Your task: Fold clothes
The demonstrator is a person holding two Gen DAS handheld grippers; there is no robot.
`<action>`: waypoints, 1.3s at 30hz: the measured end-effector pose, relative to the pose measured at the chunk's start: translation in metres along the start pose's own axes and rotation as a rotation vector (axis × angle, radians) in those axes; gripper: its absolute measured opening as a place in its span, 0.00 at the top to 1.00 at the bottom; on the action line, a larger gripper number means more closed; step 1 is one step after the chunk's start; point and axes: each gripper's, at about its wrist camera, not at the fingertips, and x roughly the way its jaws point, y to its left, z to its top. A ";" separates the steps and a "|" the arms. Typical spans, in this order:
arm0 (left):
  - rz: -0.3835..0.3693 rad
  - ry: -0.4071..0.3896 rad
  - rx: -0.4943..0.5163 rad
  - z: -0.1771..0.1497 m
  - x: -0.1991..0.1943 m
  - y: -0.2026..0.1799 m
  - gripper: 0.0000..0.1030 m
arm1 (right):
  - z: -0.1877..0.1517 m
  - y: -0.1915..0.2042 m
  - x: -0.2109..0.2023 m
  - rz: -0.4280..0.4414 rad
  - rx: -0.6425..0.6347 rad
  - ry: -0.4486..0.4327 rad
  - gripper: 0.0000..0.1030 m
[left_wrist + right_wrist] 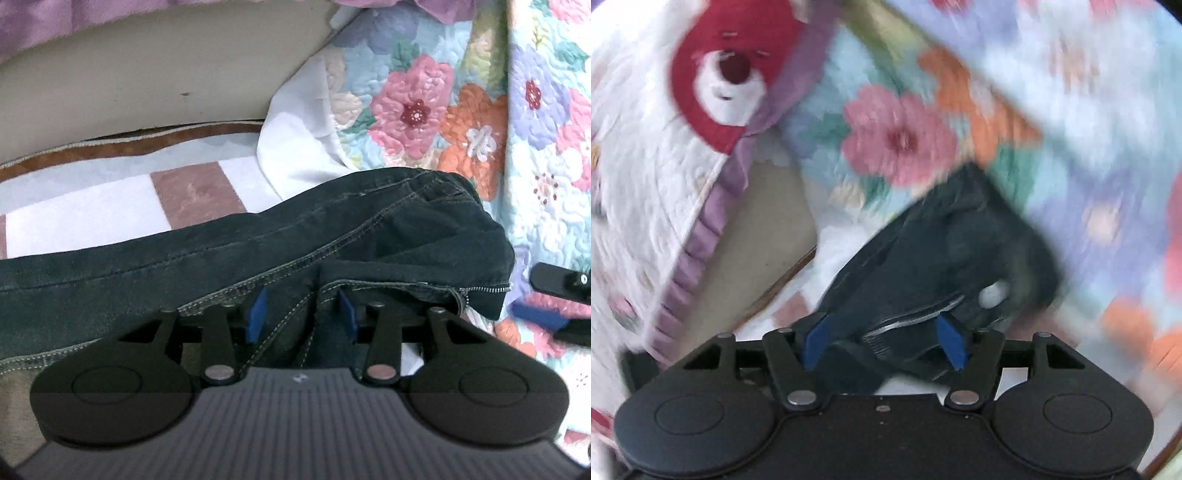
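Jeans of dark denim lie stretched across a checked blanket, their waist end reaching onto a flowered quilt to the right. In the left wrist view the legs run off to the left while the open zipper shows at the near right edge of the waist. The left gripper sits low over the crotch seam, its blue pads standing apart with denim lying between them; whether they press the cloth cannot be told. At the far right of that view the right gripper shows beside the waistband, over the quilt.

The right wrist view is blurred. There the right gripper has its jaws well apart, with the zipper part of the jeans between the pads and not pinched. A white quilted cover with a purple frill and a red bear face lies far left.
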 end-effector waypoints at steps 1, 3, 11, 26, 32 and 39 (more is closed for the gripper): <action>0.000 0.000 -0.005 0.000 0.000 0.001 0.59 | -0.006 -0.013 0.012 0.084 0.165 0.045 0.33; -0.009 0.002 -0.025 0.000 0.001 0.004 0.59 | -0.030 -0.042 0.038 0.207 0.531 0.104 0.33; -0.009 -0.018 -0.109 -0.006 -0.002 0.007 0.58 | -0.055 -0.060 0.064 0.166 0.699 -0.077 0.30; 0.015 -0.073 0.008 -0.018 -0.010 -0.019 0.58 | -0.030 -0.066 0.048 -0.011 0.388 -0.248 0.31; -0.021 -0.058 0.026 -0.027 -0.011 -0.026 0.58 | -0.009 -0.073 0.053 -0.056 0.375 -0.267 0.34; -0.130 -0.006 -0.057 -0.040 -0.026 -0.027 0.62 | 0.015 -0.054 0.052 -0.077 0.158 -0.242 0.65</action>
